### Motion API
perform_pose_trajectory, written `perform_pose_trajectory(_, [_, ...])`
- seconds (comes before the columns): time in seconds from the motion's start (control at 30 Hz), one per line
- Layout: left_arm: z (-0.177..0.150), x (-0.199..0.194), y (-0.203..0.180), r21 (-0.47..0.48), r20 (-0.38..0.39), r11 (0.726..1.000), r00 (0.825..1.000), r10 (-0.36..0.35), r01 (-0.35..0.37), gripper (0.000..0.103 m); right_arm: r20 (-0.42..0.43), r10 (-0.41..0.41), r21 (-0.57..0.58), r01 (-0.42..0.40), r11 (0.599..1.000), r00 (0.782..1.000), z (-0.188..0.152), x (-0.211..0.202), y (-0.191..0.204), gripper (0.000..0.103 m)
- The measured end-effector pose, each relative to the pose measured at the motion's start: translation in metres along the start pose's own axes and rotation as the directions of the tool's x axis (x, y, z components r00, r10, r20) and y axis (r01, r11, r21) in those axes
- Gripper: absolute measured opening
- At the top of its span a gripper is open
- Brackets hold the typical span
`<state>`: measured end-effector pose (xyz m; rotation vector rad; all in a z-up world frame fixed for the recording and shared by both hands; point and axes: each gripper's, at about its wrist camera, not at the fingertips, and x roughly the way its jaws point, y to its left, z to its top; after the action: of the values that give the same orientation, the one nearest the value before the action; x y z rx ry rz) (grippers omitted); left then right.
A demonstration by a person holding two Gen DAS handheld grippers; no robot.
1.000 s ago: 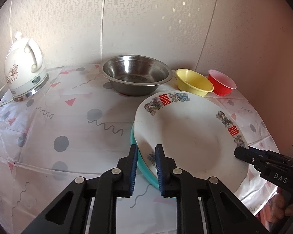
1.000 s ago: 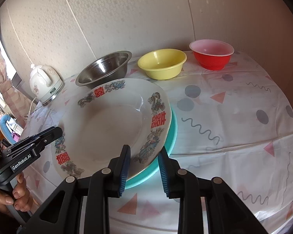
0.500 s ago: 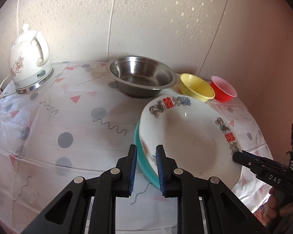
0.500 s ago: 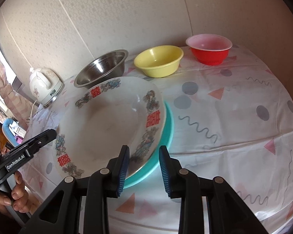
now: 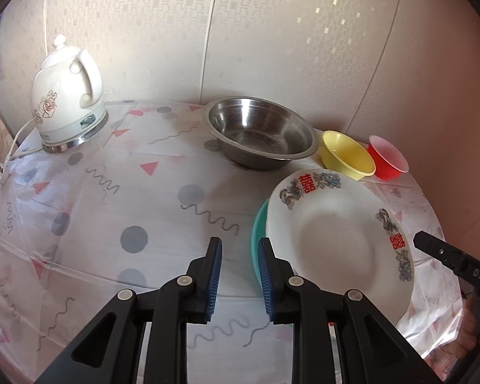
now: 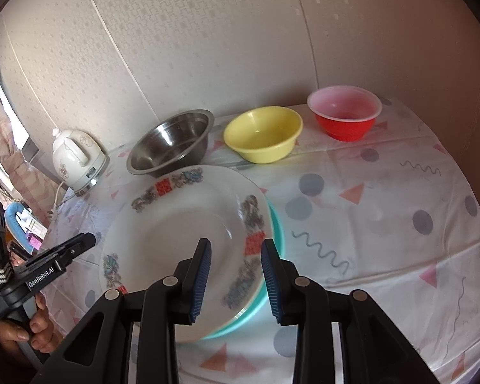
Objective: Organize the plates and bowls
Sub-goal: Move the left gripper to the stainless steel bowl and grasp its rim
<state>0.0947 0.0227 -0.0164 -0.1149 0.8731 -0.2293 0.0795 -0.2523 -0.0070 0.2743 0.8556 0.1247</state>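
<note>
A white plate (image 5: 329,243) with red and blue rim decoration lies on a teal plate (image 5: 258,224) near the table's front. My left gripper (image 5: 238,275) stands just left of the teal rim, its jaws opening, with only tablecloth between them. In the right wrist view the white plate (image 6: 182,233) and teal plate (image 6: 276,224) lie under my right gripper (image 6: 236,272). It is open, the white rim shows in its gap, and the pads do not press on it. Along the back stand a steel bowl (image 5: 259,134), a yellow bowl (image 5: 345,155) and a red bowl (image 5: 387,158).
A white electric kettle (image 5: 67,96) with cord and plug stands at the back left. A wall runs close behind the bowls. The patterned tablecloth (image 5: 128,192) is bare left of the plates. The table edge drops off just right of the plates.
The left gripper has slid left off the stacked plates' rim and its jaws have widened. The right gripper has risen a little above the white plate's rim. The plates stay put.
</note>
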Motion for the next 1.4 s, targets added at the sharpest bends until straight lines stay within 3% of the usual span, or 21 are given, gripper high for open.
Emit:
perform_pose_trajectory(0.37, [0.015, 0.011, 0.019, -0.023, -0.022, 1.0, 1.0, 0.018, -0.018, 0.03, -0.075, 0.123, 0.014, -0.122, 0.992, 0.99, 0.035, 0.032, 0.027, 0.033])
perform_pose_trajectory(0.67, [0.031, 0.031, 0.045, -0.064, -0.071, 0.998, 0.997, 0.024, -0.029, 0.031, -0.084, 0.168, 0.053, -0.164, 0.985, 0.982, 0.064, 0.062, 0.043, 0.033])
perform_pose_trajectory(0.73, [0.036, 0.035, 0.052, -0.085, -0.081, 0.996, 0.996, 0.022, -0.029, 0.038, -0.078, 0.191, 0.083, -0.184, 0.979, 0.979, 0.072, 0.068, 0.042, 0.033])
perform_pose_trajectory(0.9, [0.053, 0.04, 0.063, -0.141, -0.061, 0.99, 0.998, 0.002, -0.011, 0.041, -0.083, 0.189, 0.145, -0.176, 0.974, 0.978, 0.086, 0.089, 0.039, 0.033])
perform_pose_trajectory(1.13, [0.083, 0.048, 0.06, -0.144, -0.009, 0.989, 0.999, -0.047, 0.045, 0.041, -0.096, 0.17, 0.205, -0.148, 0.967, 0.981, 0.098, 0.116, 0.033, 0.033])
perform_pose_trajectory(1.4, [0.11, 0.08, 0.057, -0.148, -0.018, 0.988, 0.998, -0.054, 0.05, 0.041, -0.12, 0.128, 0.221, -0.099, 0.97, 0.984, 0.103, 0.141, 0.033, 0.027])
